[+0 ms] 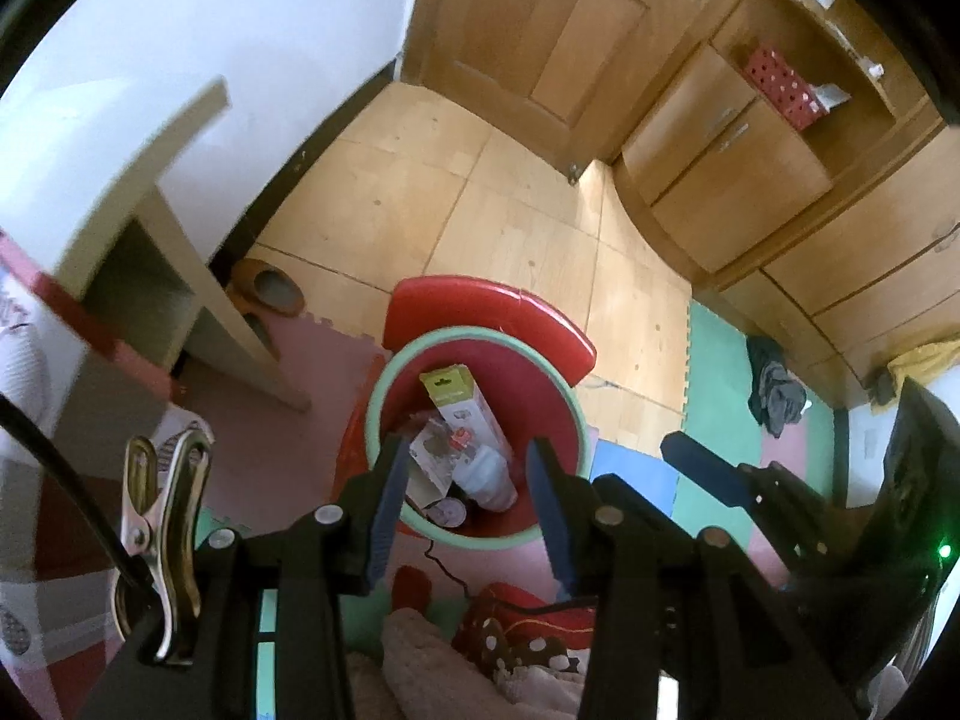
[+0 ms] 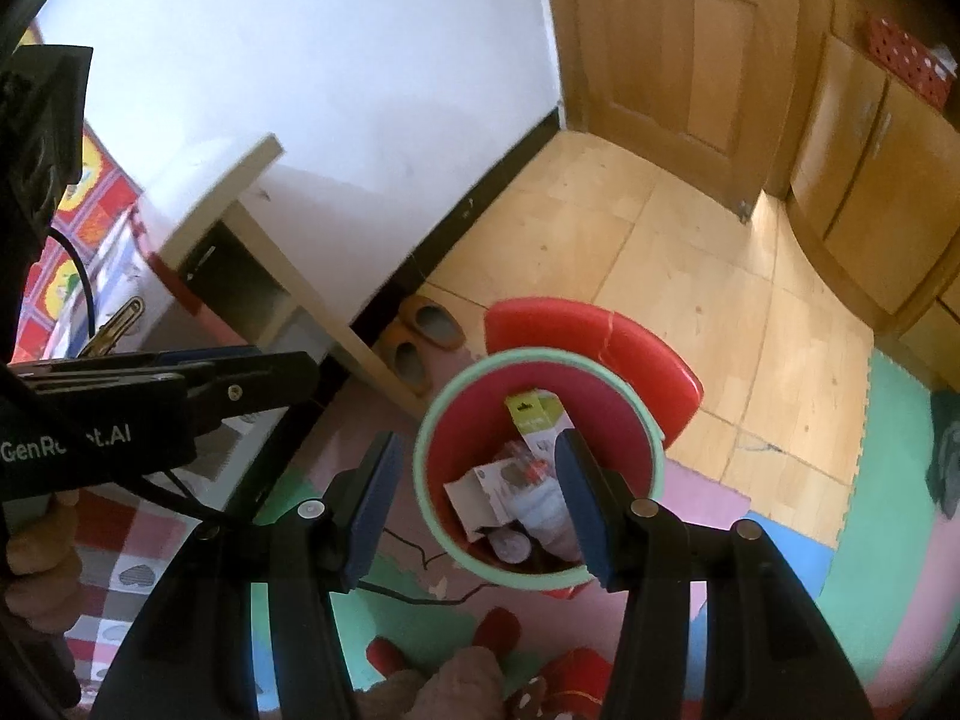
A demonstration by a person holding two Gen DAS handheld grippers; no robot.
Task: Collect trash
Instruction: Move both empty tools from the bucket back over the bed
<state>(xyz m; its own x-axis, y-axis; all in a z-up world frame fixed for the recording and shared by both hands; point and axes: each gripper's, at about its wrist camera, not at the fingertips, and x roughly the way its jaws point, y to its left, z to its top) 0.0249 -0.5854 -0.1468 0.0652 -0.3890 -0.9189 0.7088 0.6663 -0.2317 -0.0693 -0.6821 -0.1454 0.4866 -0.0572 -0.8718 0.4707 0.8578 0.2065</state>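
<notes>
So, a round red plastic bin with a mint-green rim point(image 1: 384, 384) is seen from above on a floor of pink, green and blue foam puzzle mats point(image 1: 720, 420), with glossy tan floor tiles point(image 1: 510, 228) starting just behind it. A smooth, curved red plastic lid point(image 1: 480, 312) is tilted up at the bin's far side. The trash is already down inside: a long white cardboard box with a lime-green end point(image 1: 462, 402) is leaned at an angle, its long axis running from the green end by the far wall down toward the near side, where a crumpled whitish plastic bottle point(image 1: 489, 474), a torn grey-and-white carton piece point(image 1: 429, 462) and a small round disc point(image 1: 450, 513) are piled against it. The left gripper point(image 1: 465, 498) is held right above the bin, its flat blue-padded fingers point(image 1: 387, 498) spread wide apart with nothing between them. Same deal for the right gripper point(image 2: 474, 507): blue pads point(image 2: 585, 504) parted, nothing pinched, one pad over the bin's opening. A shiny metal spring clip point(image 1: 162, 534) is fixed on the left rig. A pair of tan slippers point(image 2: 420, 336) is parked by the black baseboard, next to a beige wooden table point(image 2: 240, 204).
</notes>
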